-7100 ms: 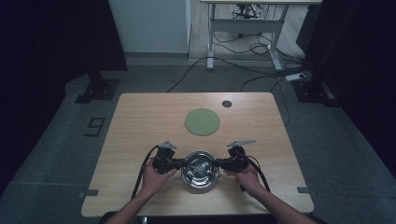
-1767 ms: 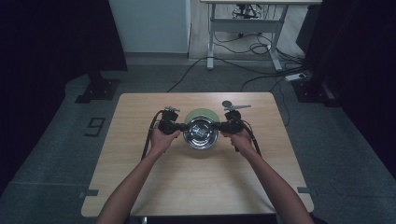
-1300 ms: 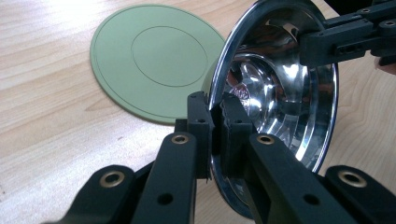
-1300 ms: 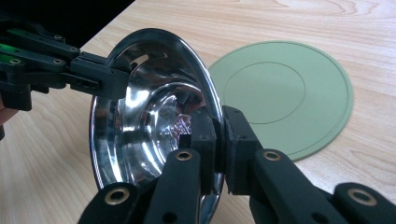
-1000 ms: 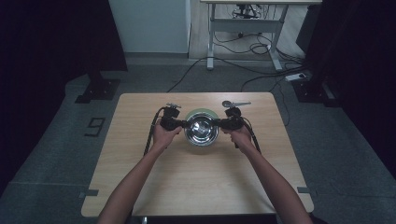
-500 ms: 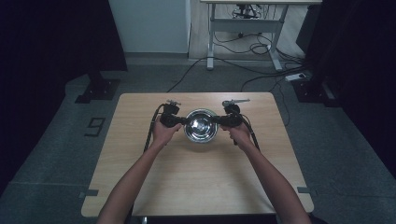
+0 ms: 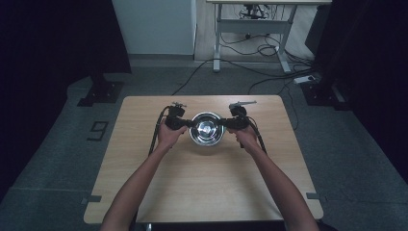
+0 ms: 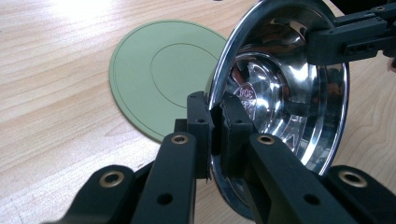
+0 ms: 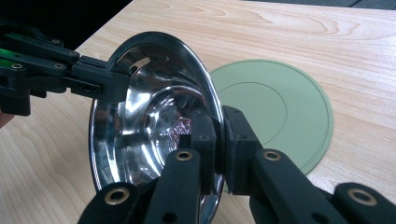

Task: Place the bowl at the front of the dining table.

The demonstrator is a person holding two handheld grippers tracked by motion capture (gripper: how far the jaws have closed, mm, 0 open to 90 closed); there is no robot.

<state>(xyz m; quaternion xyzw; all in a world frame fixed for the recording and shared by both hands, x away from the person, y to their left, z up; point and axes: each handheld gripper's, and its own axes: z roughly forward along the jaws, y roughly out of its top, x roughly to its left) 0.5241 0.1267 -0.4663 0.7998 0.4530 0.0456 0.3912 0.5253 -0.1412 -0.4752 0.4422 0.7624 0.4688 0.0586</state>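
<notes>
A shiny steel bowl (image 7: pixel 206 128) is held in the air over a round green mat (image 8: pixel 163 74) that lies flat on the wooden table (image 7: pixel 202 187). My left gripper (image 8: pixel 215 128) is shut on the bowl's rim (image 8: pixel 219 88) on one side. Opposite it, my right gripper (image 9: pixel 218 140) is shut on the rim (image 9: pixel 205 88) as well. In the high view the left gripper (image 7: pixel 188 124) and the right gripper (image 7: pixel 224 123) flank the bowl, which hides most of the mat. The mat (image 9: pixel 280 107) lies just beyond the bowl in the right gripper view.
The person's forearms (image 7: pixel 144 178) reach in from the table's near edge. Cables (image 7: pixel 156 134) trail from both grippers across the tabletop. Beyond the far edge are a floor with cords (image 7: pixel 260 48) and a desk frame (image 7: pixel 250 29).
Both grippers have carried the bowl from near the table's front edge to the far part, over the green mat. Within the last second it barely shifted.
</notes>
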